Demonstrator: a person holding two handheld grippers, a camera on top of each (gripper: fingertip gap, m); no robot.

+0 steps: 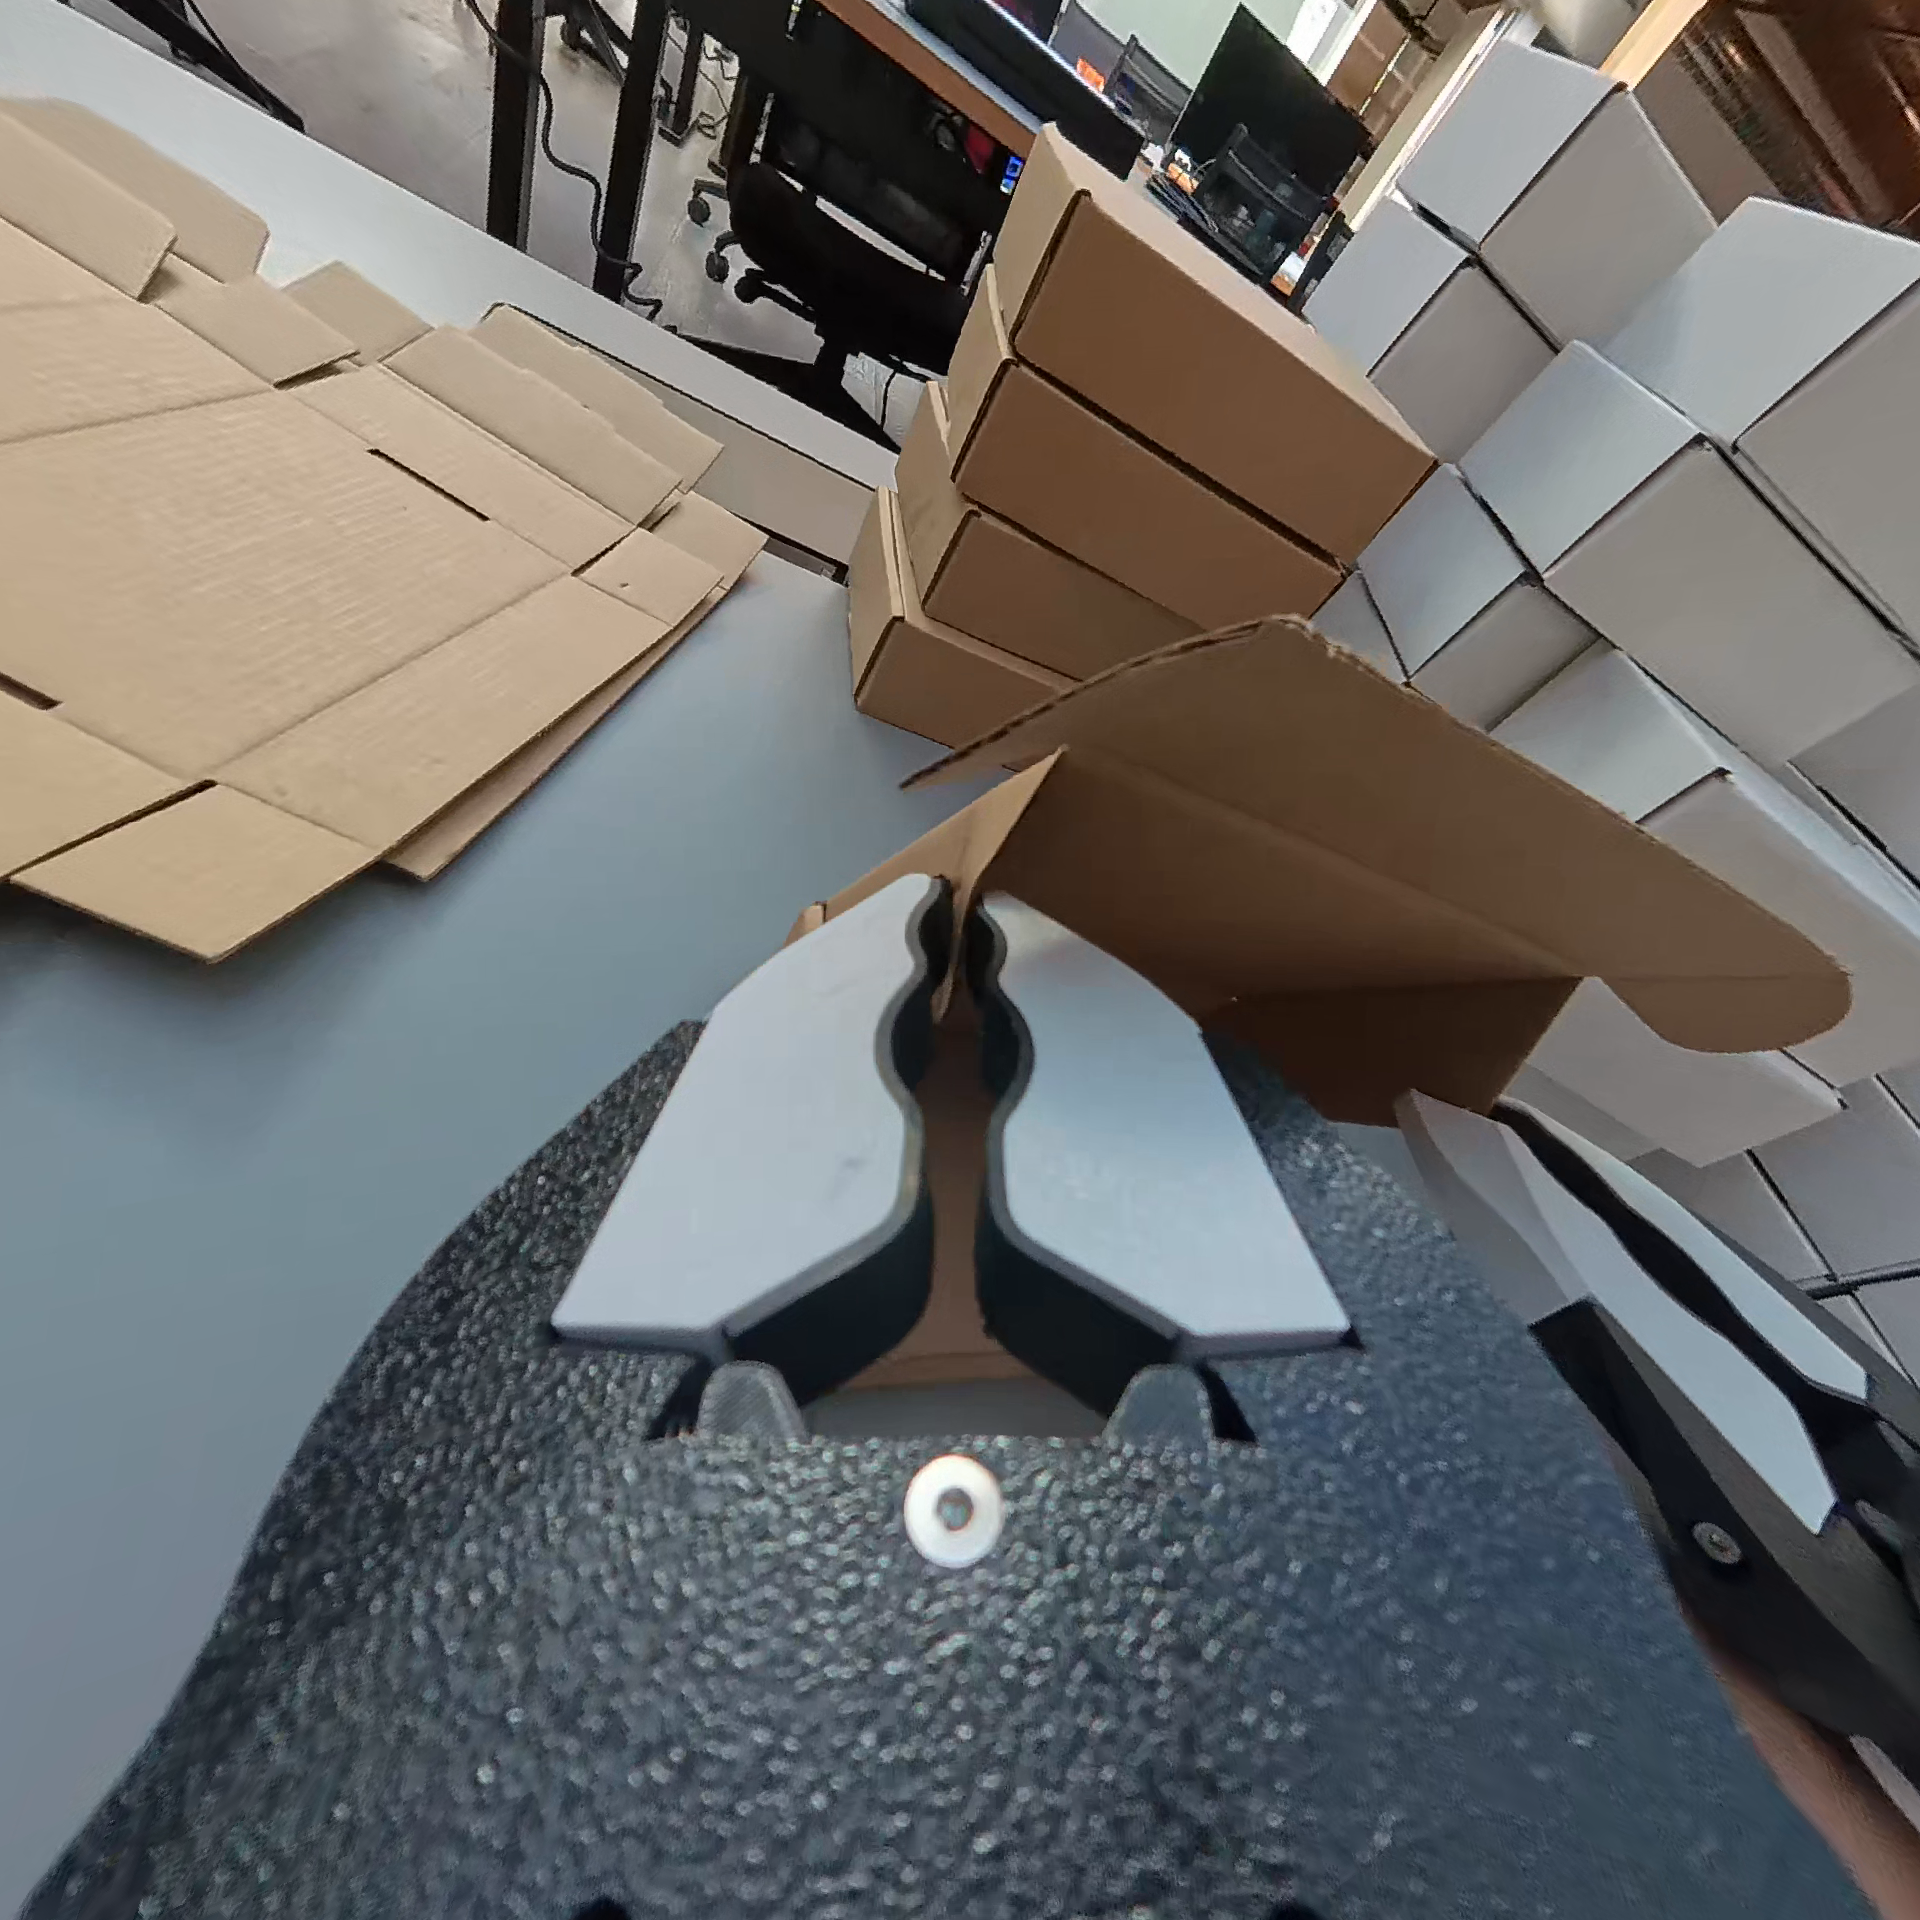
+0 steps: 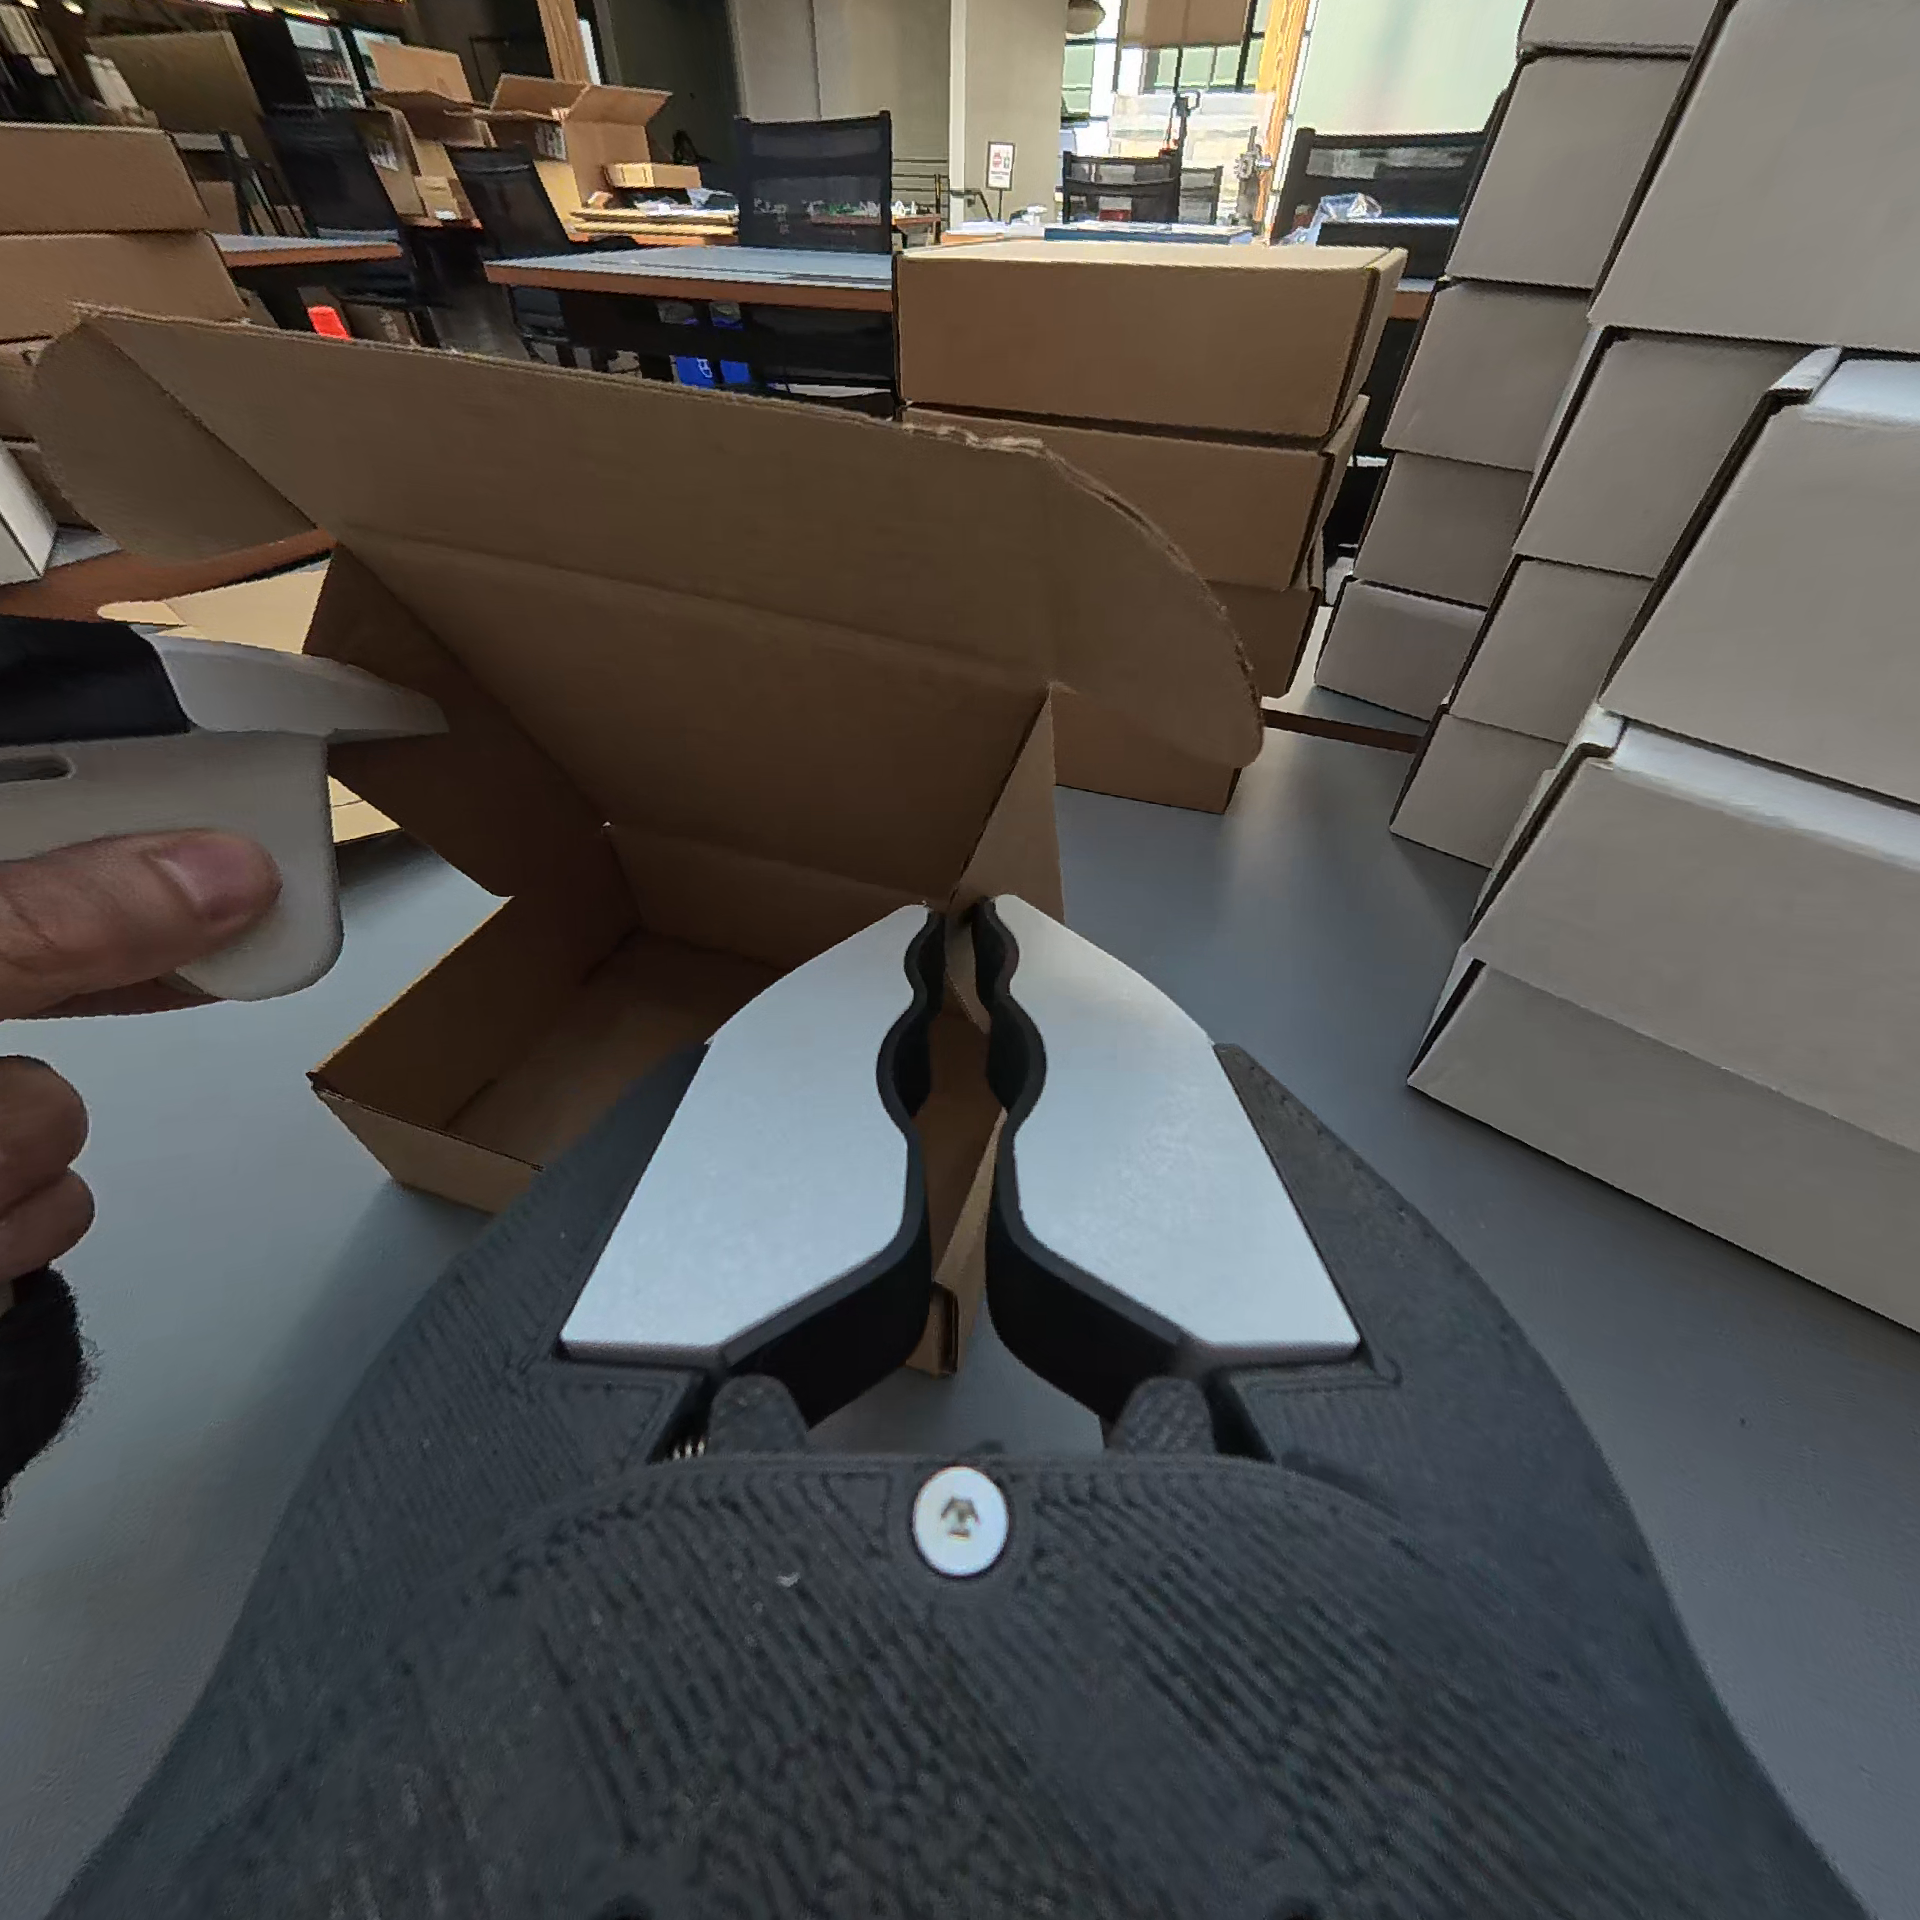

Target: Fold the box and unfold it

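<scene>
A brown cardboard box (image 1: pixel 1351 831) stands half-formed on the grey table (image 1: pixel 312 1143), its lid flap raised and tilted. My left gripper (image 1: pixel 961 920) is shut on the box's left side wall, with cardboard showing between the fingers. In the right wrist view the box (image 2: pixel 727 623) is open towards me, with tray walls up and the lid standing behind. My right gripper (image 2: pixel 961 920) is shut on the box's right side wall at the corner flap. The right gripper (image 1: pixel 1455 1122) also shows at the box's far side in the left wrist view. The left gripper (image 2: pixel 416 717) shows at the box's left wall.
A pile of flat cardboard blanks (image 1: pixel 260 571) lies at the left. A stack of folded brown boxes (image 1: pixel 1122 468) stands behind the box and also shows in the right wrist view (image 2: pixel 1143 332). White boxes (image 2: pixel 1714 623) are stacked high at the right. A hand (image 2: pixel 104 914) holds the left gripper.
</scene>
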